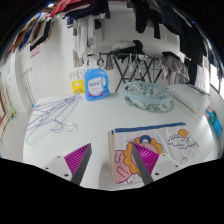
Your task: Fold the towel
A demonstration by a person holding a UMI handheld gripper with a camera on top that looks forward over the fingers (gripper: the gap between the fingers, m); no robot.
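A towel (160, 147) with a colourful cartoon print lies flat on the white table (110, 115). Its near left corner reaches in between my fingers, and the right finger stands over it. My gripper (112, 147) is open and holds nothing. The left finger (80, 158) is over bare table beside the towel's left edge. The magenta pads show on both fingers. The towel's near edge is hidden behind the right finger (140, 158).
A crumpled light-blue cloth (146, 96) lies beyond the towel. A white cloth with purple print (55, 118) lies at the left. A blue packet (97, 85) and a yellow item (77, 87) stand at the far side, with a dark folding rack (135, 63) behind.
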